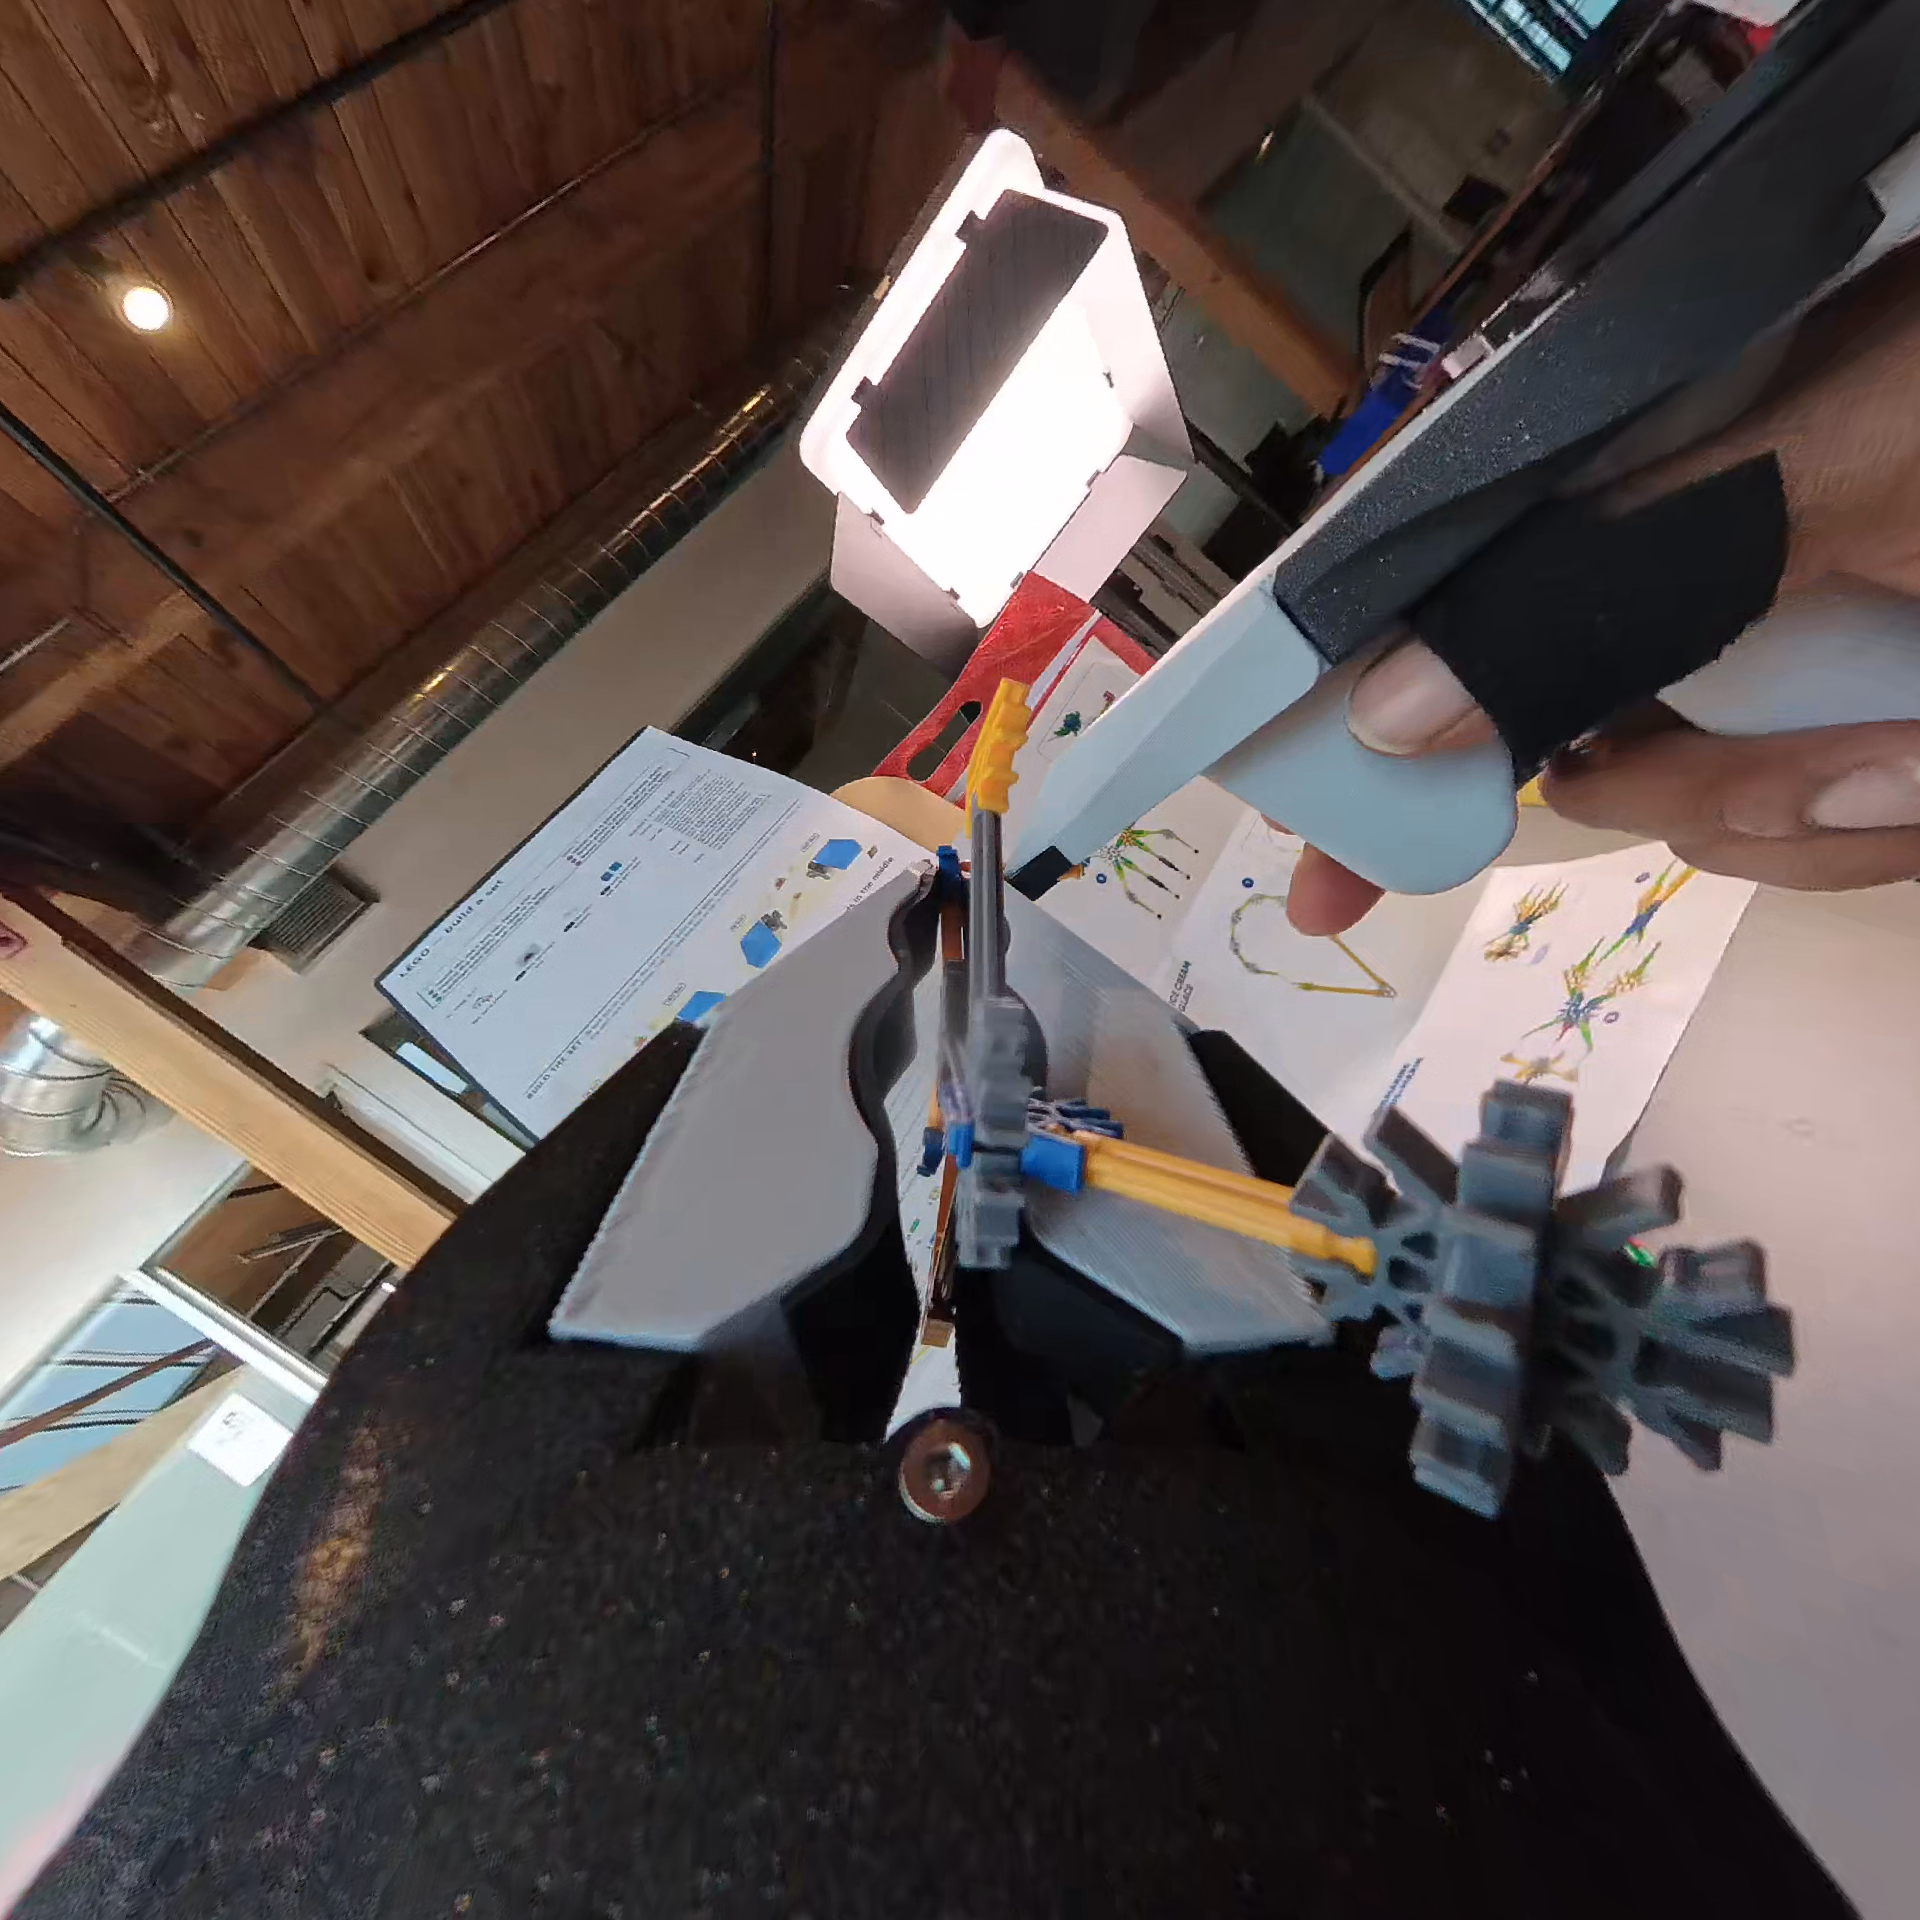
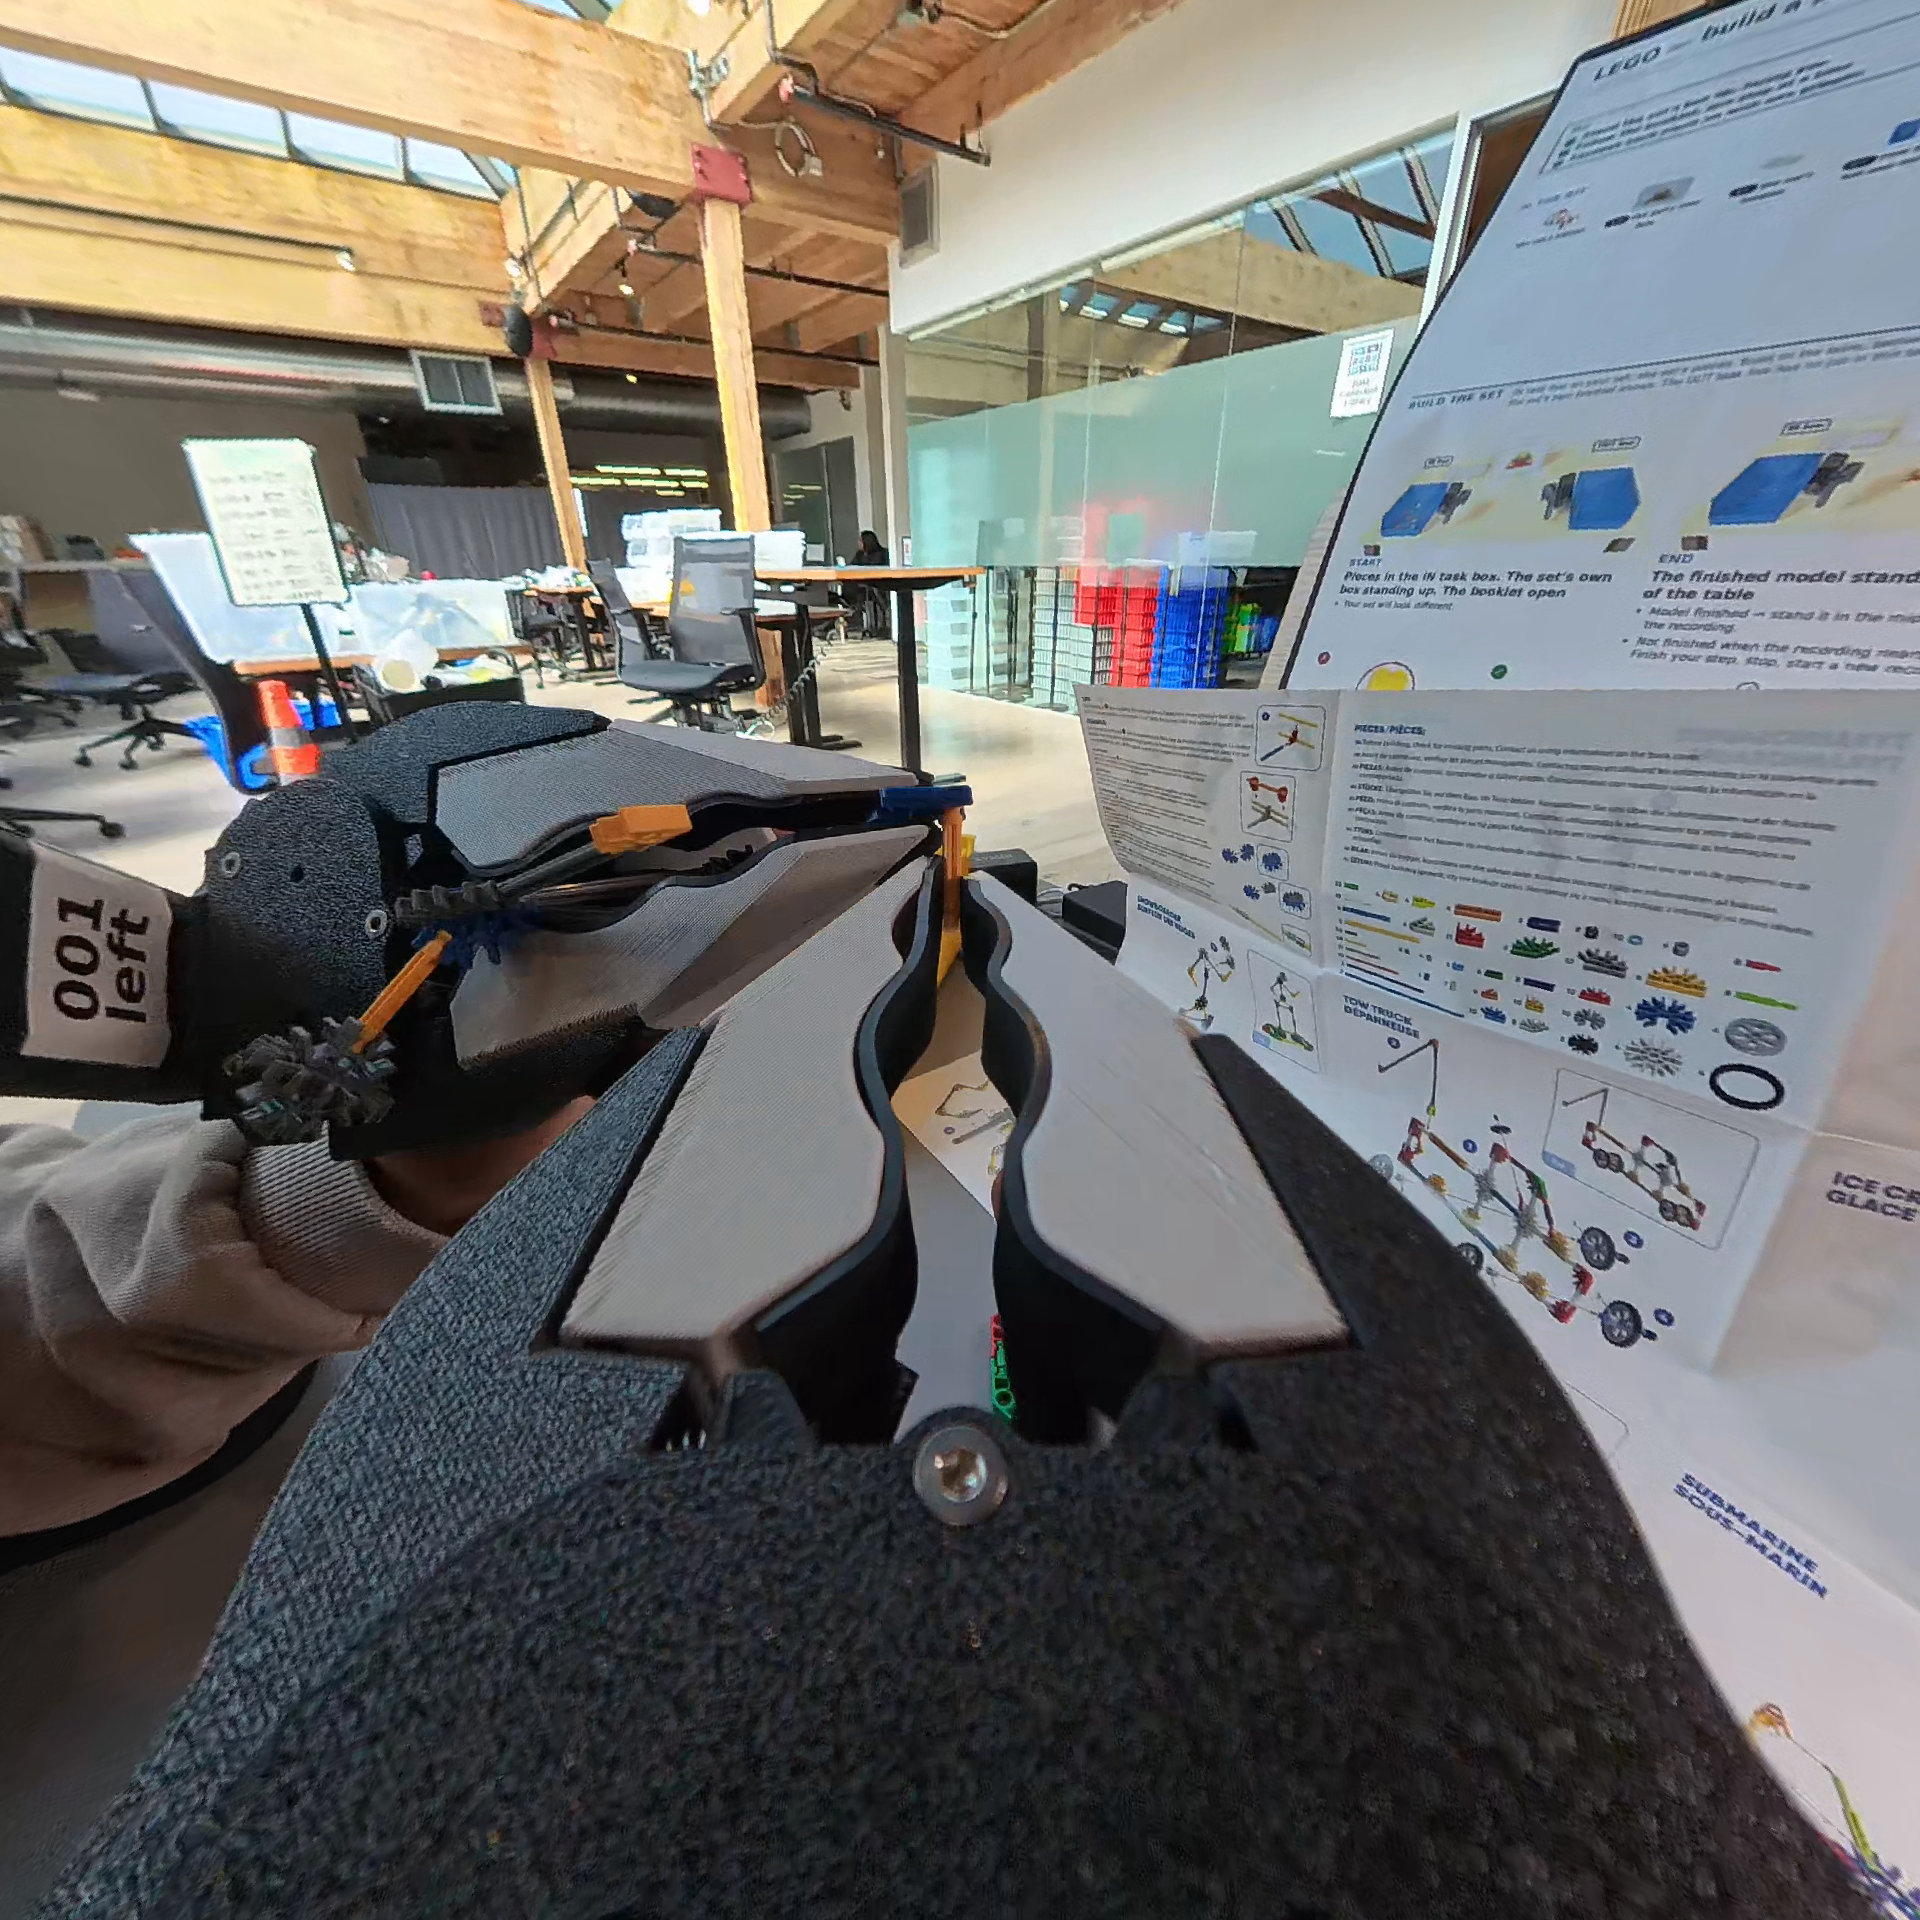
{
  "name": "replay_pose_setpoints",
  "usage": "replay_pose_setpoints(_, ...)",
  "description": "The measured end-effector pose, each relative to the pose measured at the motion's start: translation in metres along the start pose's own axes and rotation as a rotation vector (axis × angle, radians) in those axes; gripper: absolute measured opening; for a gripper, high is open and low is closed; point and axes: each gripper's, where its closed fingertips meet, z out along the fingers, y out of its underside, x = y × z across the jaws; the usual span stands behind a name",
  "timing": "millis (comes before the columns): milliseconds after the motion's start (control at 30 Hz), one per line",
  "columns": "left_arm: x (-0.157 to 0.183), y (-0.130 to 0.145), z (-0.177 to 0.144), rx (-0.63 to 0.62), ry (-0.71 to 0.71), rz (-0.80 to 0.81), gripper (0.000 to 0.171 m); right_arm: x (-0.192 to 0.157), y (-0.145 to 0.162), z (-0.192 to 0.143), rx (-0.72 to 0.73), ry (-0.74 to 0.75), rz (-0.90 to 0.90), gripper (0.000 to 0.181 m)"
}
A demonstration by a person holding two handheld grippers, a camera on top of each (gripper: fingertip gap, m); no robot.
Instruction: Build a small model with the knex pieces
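Left gripper (image 1: 961, 935): fingers nearly closed, clamping a rod-and-connector toy assembly (image 1: 1039, 1153) of grey, yellow and blue pieces; grey snowflake connector (image 1: 1507, 1288) juts out on yellow rods to one side
Right gripper (image 2: 951, 894): fingers close together, tips pinching a yellow piece (image 2: 951, 883) at the assembly's blue end; grip contact partly hidden
Surroundings: unfolded instruction booklet (image 2: 1507, 935) on the white table (image 2: 1766, 1455), upright printed sheet (image 2: 1662, 416) behind; lit lamp panel (image 1: 987, 374) above

Close wrist views, shared booklet (image 2: 1507, 997)
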Motion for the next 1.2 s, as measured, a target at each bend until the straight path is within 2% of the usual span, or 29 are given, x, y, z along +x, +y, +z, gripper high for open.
replay_pose_setpoints(267, 0.014, 0.021, 0.005, -0.092, -0.018, 0.322, 0.001, 0.013, 0.024, 0.007, -0.048, -0.01, 0.076, 0.0)
replay_pose_setpoints(433, 0.024, 0.033, 0.007, -0.104, 0.016, 0.393, 0.001, 0.022, 0.039, 0.01, -0.075, -0.012, 0.146, 0.0)
replay_pose_setpoints(467, 0.03, 0.024, 0.004, -0.043, 0.042, 0.374, 0.002, 0.042, 0.042, 0.008, -0.072, 0.076, 0.144, 0.0)
replay_pose_setpoints(500, 0.038, 0.009, 0.0, 0.036, 0.084, 0.319, 0.001, 0.063, 0.047, 0.005, -0.08, 0.128, 0.158, 0.001)
replay_pose_setpoints(567, 0.04, -0.004, 0.0, 0.056, 0.136, 0.157, 0.002, 0.084, 0.046, -0.007, -0.058, 0.134, 0.181, 0.001)
replay_pose_setpoints(733, 0.026, 0.03, 0.007, -0.018, 0.378, -0.543, 0.002, 0.097, -0.012, -0.035, -0.035, 0.22, -0.108, 0.002)
replay_pose_setpoints(833, 0.017, 0.024, -0.001, 0.073, 0.55, -0.865, 0.002, 0.141, -0.032, -0.073, -0.105, 0.369, -0.204, 0.002)
replay_pose_setpoints(933, 0.005, -0.004, -0.017, 0.214, 0.658, -0.93, 0.002, 0.201, -0.017, -0.124, -0.311, 0.55, -0.235, 0.002)
replay_pose_setpoints(1067, -0.001, -0.007, -0.022, 0.147, 0.651, -0.824, 0.002, 0.258, 0.048, -0.181, -0.632, 0.656, -0.131, 0.002)
replay_pose_setpoints(1200, -0.002, -0.01, -0.027, 0.115, 0.684, -0.841, 0.002, 0.298, 0.1, -0.225, -0.857, 0.779, -0.105, 0.004)
